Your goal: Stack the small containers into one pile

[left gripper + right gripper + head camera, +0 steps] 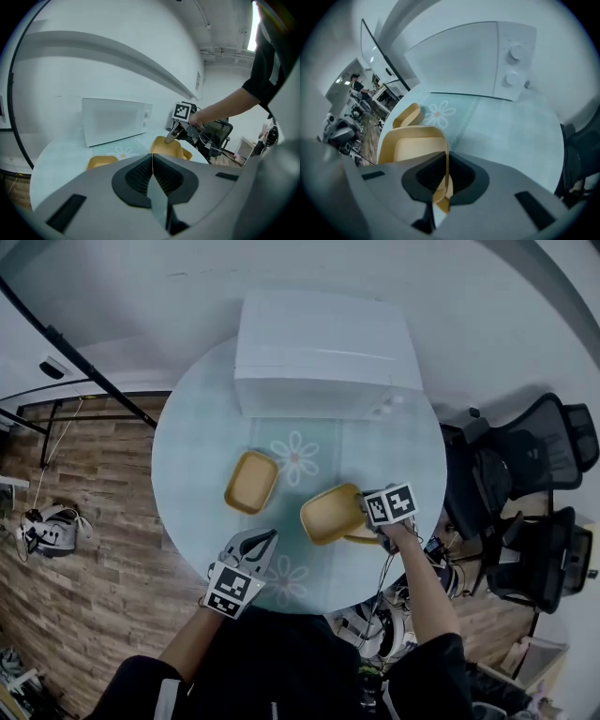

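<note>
Three small yellow containers are on or over the round glass table (pixel 187 456). One container (pixel 251 482) lies flat left of centre, also visible in the left gripper view (pixel 101 161). My right gripper (pixel 367 513) is shut on the rim of a second container (pixel 328 514), which it holds tilted above the table; in the right gripper view (pixel 446 157) its wall is pinched between the pads (pixel 412 145). A third container (pixel 364 536) peeks out beneath the held one. My left gripper (pixel 265 540) hovers near the table's front edge, shut (pixel 152 161) with nothing in it.
A white microwave (pixel 319 352) stands at the back of the table. Black office chairs (pixel 511 474) crowd the right side. Wood floor with a small stand and cables (pixel 52 526) lies to the left.
</note>
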Tool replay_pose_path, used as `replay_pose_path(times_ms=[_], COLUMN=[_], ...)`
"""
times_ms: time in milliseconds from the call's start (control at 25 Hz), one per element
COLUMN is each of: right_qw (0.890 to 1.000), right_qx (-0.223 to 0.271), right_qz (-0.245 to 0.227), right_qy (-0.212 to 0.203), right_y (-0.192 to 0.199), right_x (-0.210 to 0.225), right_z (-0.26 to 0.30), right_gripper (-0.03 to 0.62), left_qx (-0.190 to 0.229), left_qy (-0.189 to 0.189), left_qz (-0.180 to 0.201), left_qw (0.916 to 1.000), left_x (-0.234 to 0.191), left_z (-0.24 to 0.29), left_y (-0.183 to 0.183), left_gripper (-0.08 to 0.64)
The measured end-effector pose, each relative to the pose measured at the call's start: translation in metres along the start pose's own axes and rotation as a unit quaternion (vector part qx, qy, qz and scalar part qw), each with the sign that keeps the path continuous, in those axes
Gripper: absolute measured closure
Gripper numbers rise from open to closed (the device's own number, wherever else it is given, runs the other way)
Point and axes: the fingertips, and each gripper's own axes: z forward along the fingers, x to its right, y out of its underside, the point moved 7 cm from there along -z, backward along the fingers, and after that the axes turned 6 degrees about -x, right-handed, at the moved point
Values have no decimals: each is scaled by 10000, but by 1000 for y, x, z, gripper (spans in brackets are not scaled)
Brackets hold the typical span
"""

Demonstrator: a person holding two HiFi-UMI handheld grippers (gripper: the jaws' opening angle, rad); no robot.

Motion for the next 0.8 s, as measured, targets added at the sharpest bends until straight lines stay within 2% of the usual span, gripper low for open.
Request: replay_pose_path(times_ms=[200,480,800], right_qw=[9957,9790,9620], right_qx=[171,362,378], right_qz=[908,1982,2638], right_qy=[121,296,591], right_y=[32,76,118], right_x=[19,44,71], right_z=[-11,-27,-36], right_gripper=[561,561,561], left_qx=[-12,-74,-127], left_qy=[198,446,545], left_qz=[113,273,344], left_qw=[9997,9986,9978], left_x=[8,24,38], left_z=[4,10,12], left_y=[-2,-2,0], left_gripper=[546,546,546])
